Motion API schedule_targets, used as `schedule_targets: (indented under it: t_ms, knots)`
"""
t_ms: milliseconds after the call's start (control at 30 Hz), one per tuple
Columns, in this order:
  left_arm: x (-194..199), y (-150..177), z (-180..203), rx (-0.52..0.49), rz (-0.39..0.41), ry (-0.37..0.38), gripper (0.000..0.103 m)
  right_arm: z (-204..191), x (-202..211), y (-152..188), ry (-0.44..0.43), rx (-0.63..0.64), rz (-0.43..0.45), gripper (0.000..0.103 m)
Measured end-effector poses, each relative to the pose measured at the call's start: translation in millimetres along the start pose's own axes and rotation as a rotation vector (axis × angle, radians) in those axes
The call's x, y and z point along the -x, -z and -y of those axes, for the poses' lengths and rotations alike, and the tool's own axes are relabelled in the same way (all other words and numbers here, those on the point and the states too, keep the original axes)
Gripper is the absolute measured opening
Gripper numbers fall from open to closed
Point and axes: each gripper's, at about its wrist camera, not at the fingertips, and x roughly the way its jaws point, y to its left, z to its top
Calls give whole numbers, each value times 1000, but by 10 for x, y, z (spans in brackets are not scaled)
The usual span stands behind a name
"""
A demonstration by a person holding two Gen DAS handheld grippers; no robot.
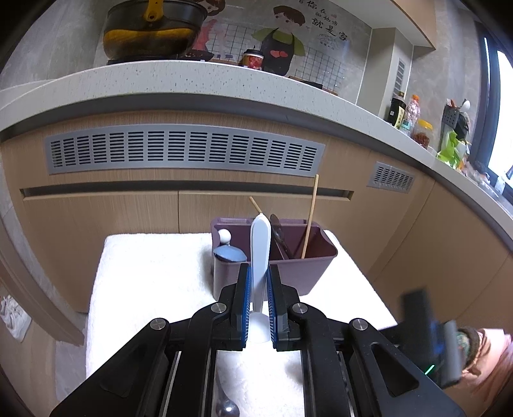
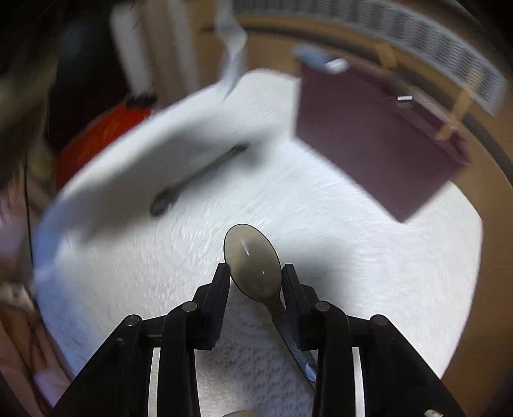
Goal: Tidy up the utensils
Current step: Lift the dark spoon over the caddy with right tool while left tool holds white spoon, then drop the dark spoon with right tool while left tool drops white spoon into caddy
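Note:
My left gripper (image 1: 259,276) is shut on a white spoon (image 1: 260,253), handle pointing up, just in front of the purple utensil holder (image 1: 288,272). The holder has a blue spoon (image 1: 229,253), a dark spoon (image 1: 278,235) and wooden chopsticks (image 1: 310,215) in it. My right gripper (image 2: 255,272) is shut on a dark translucent spoon (image 2: 251,256), bowl forward, held above the white towel (image 2: 320,243). A metal spoon (image 2: 192,179) lies on the towel to the left. The holder (image 2: 372,141) is at the far right in the right wrist view, which is blurred.
The towel (image 1: 154,276) covers a small table before wooden cabinets with grey vents (image 1: 182,149). A counter (image 1: 192,83) above carries a black pot (image 1: 150,29), bottles and jars. The other gripper (image 1: 429,333) shows at the right edge. A metal spoon bowl (image 1: 227,409) lies under my left gripper.

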Motion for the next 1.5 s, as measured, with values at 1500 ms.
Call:
schedule_targets:
  t_ms: [1500]
  knots:
    - [-1461,-768,40,-4,-91,-4,29,1643,580,-1148,131,-473,308,31]
